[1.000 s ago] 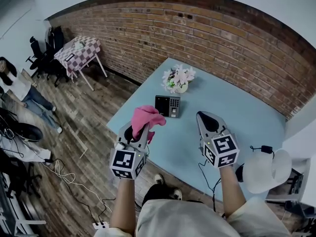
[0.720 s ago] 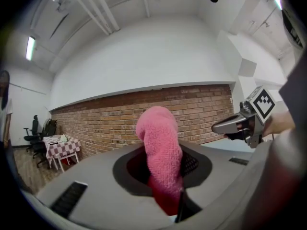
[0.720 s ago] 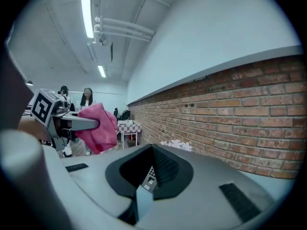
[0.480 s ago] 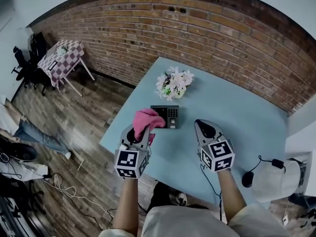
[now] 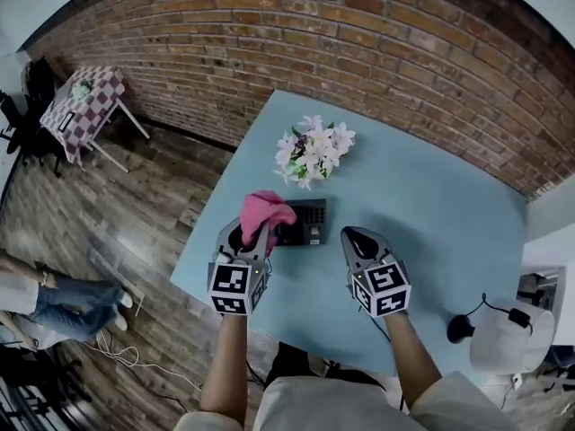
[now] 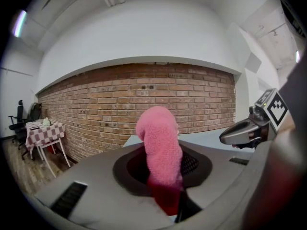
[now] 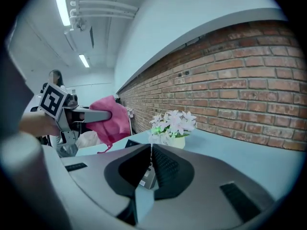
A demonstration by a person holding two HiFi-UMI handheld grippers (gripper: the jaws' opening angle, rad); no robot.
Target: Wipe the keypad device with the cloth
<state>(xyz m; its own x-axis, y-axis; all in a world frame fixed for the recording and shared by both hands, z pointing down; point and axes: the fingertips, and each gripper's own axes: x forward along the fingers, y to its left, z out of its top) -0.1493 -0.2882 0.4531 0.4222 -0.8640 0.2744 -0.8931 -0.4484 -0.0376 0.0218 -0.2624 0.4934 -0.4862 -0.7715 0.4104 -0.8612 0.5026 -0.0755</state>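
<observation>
We hold the left gripper (image 5: pixel 258 237) over the near-left part of the light blue worktop (image 5: pixel 431 214), and its fingers are pinching the pink cloth (image 5: pixel 265 211). In the left gripper view the cloth stands up out of the fingers as a thick roll, with a darker fold pressed down between them. From the head view the bunched cloth hangs over the left edge of the keypad device (image 5: pixel 305 222); we cannot tell whether it touches it. The device is a small dark box lying flat on the worktop, just in front of a pot of pale flowers (image 5: pixel 313 151).

Our right gripper (image 5: pixel 350 237) sits just to the right of the device, apart from it, with its tips aimed past the device's right side. Its fingers have just been opening and now stand a narrow slit apart, with nothing gripped. In the right gripper view a strip of the device shows through that slit, ahead of the fingers rather than between them. The same view shows the left gripper off to the left with the cloth draped from it.

A brick wall (image 5: pixel 404 52) runs behind the worktop.
</observation>
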